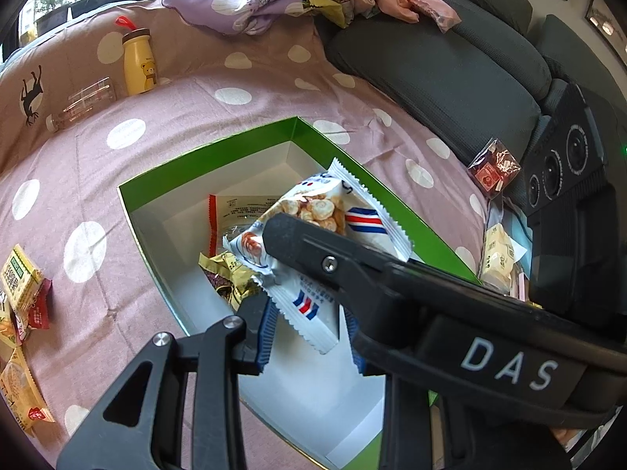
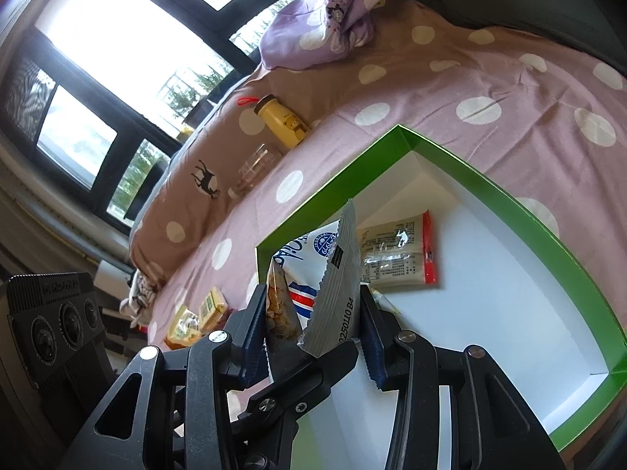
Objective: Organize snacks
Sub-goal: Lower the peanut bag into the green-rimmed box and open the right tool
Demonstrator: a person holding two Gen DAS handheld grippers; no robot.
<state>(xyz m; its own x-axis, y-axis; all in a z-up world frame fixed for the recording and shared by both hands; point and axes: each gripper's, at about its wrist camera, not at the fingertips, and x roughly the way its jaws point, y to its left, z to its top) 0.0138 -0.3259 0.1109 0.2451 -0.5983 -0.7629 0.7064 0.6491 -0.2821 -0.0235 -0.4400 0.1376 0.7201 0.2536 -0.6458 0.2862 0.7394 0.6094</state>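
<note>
A white biscuit packet [image 1: 313, 211] with red and blue stripes hangs over the green-rimmed white box [image 1: 203, 152]. My left gripper [image 1: 309, 325] is shut on its lower end between the blue pads. One finger of my right gripper [image 1: 298, 243] lies across the packet's middle. In the right wrist view, my right gripper [image 2: 313, 329] is shut on the same packet [image 2: 337, 274] above the box [image 2: 490, 192]. Inside the box lie a clear packet with a red edge [image 1: 239, 207] [image 2: 399, 258] and a gold wrapped snack [image 1: 227, 278].
The box sits on a pink dotted sheet [image 1: 156, 125]. A yellow bottle [image 1: 138, 62] and a clear bottle [image 1: 84, 103] are at the far left. Loose snacks [image 1: 23, 286] lie left of the box, a red packet [image 1: 495, 168] and a cream one [image 1: 497, 254] right. Grey cushions [image 1: 431, 62] stand behind.
</note>
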